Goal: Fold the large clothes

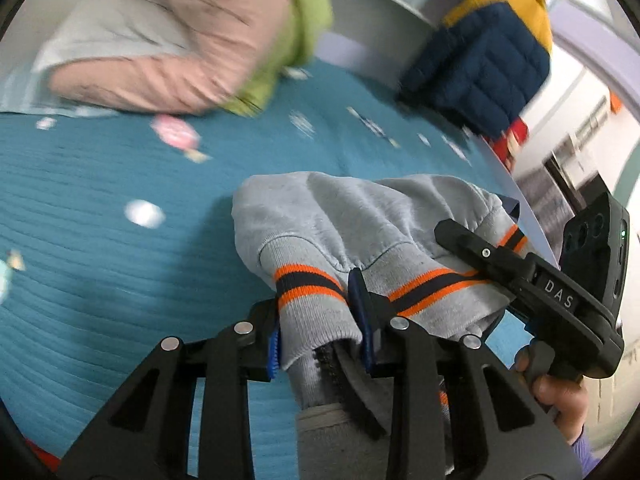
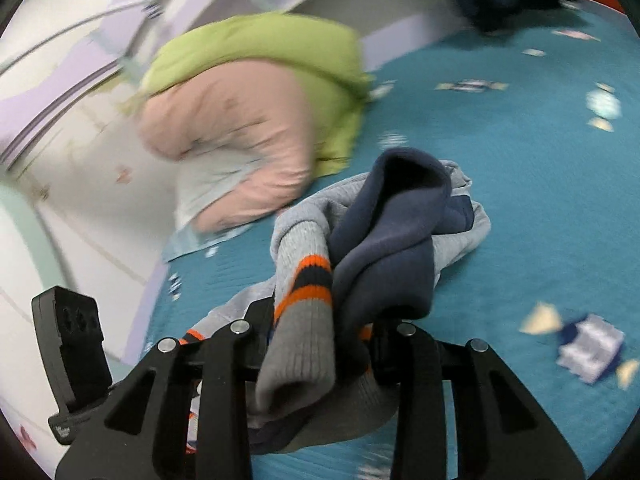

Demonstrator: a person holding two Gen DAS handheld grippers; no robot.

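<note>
A grey sweatshirt (image 1: 320, 220) with orange and dark striped ribbing and a navy part lies bunched on a teal bedspread (image 1: 100, 240). My left gripper (image 1: 320, 336) is shut on its striped ribbed hem. The right gripper (image 1: 516, 276) shows at the right of the left wrist view, gripping the same striped hem further along. In the right wrist view, my right gripper (image 2: 320, 336) is shut on the grey ribbing (image 2: 304, 320) and navy fabric (image 2: 392, 232) of the sweatshirt. The left gripper's body (image 2: 72, 360) shows at the lower left there.
A pink and green padded jacket (image 1: 192, 40) lies folded at the back of the bed, also in the right wrist view (image 2: 248, 120). A navy and yellow puffer jacket (image 1: 488, 60) sits at the back right. A white and lilac bed frame (image 2: 60, 92) borders the bed.
</note>
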